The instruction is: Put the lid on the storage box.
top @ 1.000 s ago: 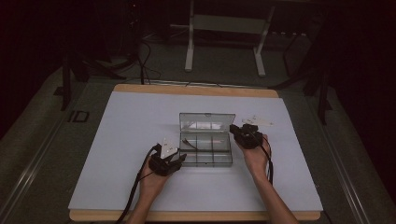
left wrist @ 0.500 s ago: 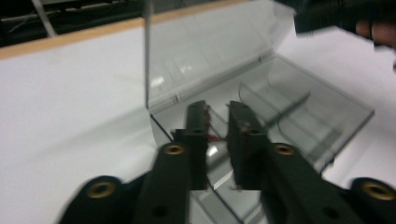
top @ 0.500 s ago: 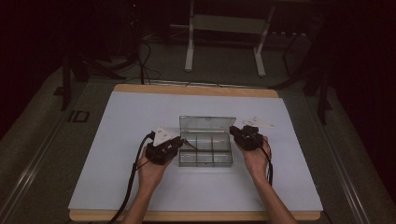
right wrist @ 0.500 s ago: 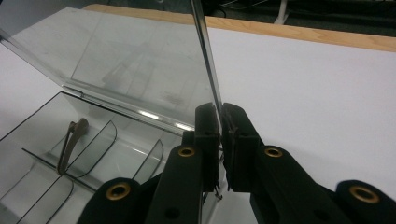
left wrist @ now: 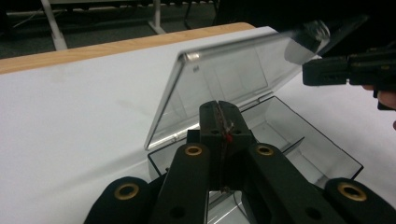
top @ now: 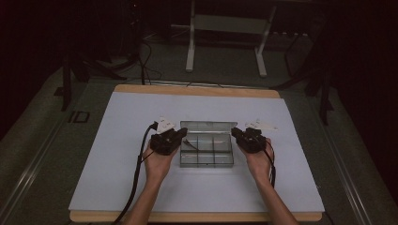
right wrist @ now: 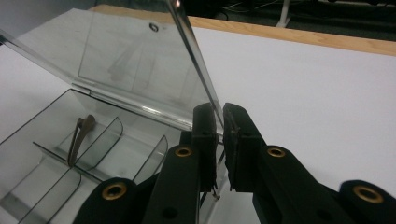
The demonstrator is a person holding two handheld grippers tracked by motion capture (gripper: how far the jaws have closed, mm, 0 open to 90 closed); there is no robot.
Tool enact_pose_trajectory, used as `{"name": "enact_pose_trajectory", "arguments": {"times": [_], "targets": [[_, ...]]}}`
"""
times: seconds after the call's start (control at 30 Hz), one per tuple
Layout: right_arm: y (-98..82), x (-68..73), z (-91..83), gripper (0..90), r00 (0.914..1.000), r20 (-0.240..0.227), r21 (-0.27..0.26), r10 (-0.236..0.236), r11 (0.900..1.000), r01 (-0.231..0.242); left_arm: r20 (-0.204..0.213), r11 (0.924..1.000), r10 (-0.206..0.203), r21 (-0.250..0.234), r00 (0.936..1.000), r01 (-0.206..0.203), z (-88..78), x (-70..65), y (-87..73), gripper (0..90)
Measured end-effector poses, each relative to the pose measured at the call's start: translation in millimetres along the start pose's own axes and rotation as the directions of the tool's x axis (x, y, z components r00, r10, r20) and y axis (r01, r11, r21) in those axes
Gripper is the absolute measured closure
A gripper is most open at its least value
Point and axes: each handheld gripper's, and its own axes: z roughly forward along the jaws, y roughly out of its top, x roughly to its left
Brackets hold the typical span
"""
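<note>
**A:** Which step is underway?

**B:** I'd say the lid-handling step. The clear plastic compartment box (top: 206, 150) is sitting mid-table on the white mat (top: 117, 140), its hinged lid (right wrist: 126, 65) standing up at a tilt. The right gripper (right wrist: 219, 123) is straddling the lid's side edge, jaws narrow and just now easing apart; whether the pads are pressing on it I cannot tell. The left gripper (left wrist: 219, 116) has just been closing and is now fully shut, with a speck of red showing in the seam; what that is, I cannot tell.

**A:** And next?

**B:** Probably steadying the lid while the left gripper is working over the open tray. The lid is thin, glossy and slippery, so a light, square pinch matters.

**A:** Anything inside?

**B:** A slim brownish metal piece (right wrist: 79, 135) is lying in one compartment, between smooth curved dividers.
</note>
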Motion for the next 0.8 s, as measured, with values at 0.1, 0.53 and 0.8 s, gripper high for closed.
{"name": "enact_pose_trajectory", "arguments": {"times": [0.1,0.53,0.8], "targets": [[-2.1,-0.4,-2.1,80.2,0.9998,-0.016,0.001,0.007,1.0,-0.007,-0.002,1.0,0.001,0.001,1.0,-0.001,0.0,-0.9,-0.2,90.0],[-17.3,-5.1,-25.2,72.0,0.9998,0.005,-0.014,-0.018,1.0,0.018,0.013,1.0,-0.002,0.008,0.9999,0.002,-4.9,-6.5,-11.1,90.0],[-25.1,-11.2,-31.2,71.1,0.9997,0.022,-0.018,-0.004,1.0,0.004,0.021,0.9999,0.001,0.017,0.9998,-0.002,-7.1,-9.8,-17.8,89.9]]}}
